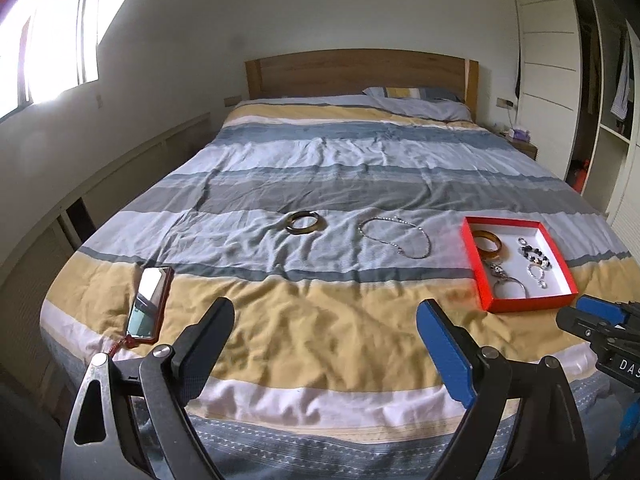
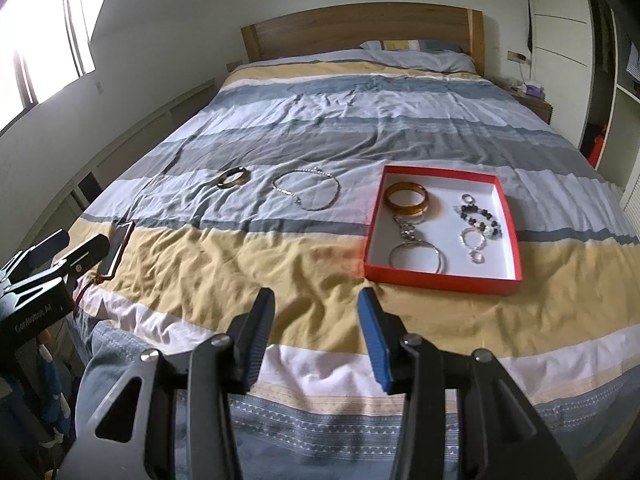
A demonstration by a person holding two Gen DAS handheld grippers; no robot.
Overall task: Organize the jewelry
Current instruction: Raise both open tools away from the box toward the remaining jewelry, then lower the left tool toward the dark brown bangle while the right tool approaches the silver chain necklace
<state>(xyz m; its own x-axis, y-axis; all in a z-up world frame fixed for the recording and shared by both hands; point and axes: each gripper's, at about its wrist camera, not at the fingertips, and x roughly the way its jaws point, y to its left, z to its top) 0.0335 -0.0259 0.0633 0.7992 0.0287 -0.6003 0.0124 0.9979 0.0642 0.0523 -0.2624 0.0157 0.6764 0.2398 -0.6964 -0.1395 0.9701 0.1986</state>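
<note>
Striped bedding (image 1: 320, 320) fills both my views. Over its yellow band my left gripper (image 1: 325, 334) hangs with jaws spread wide, nothing between them; my right gripper (image 2: 316, 330) sits half parted, also empty. Ahead and left of the left one lies a phone (image 1: 150, 300). Farther ahead rest a dark bangle (image 1: 305, 222) and a silver chain (image 1: 396, 236). Right of the right gripper is the red box (image 2: 376, 220) (white inside) holding an amber bangle (image 2: 406, 198), a silver bracelet (image 2: 416, 258) and beaded pieces (image 2: 478, 218).

Each claw (image 1: 325, 334) (image 2: 316, 322): black metal arms, silver screws, one black finger, one blue-padded
</note>
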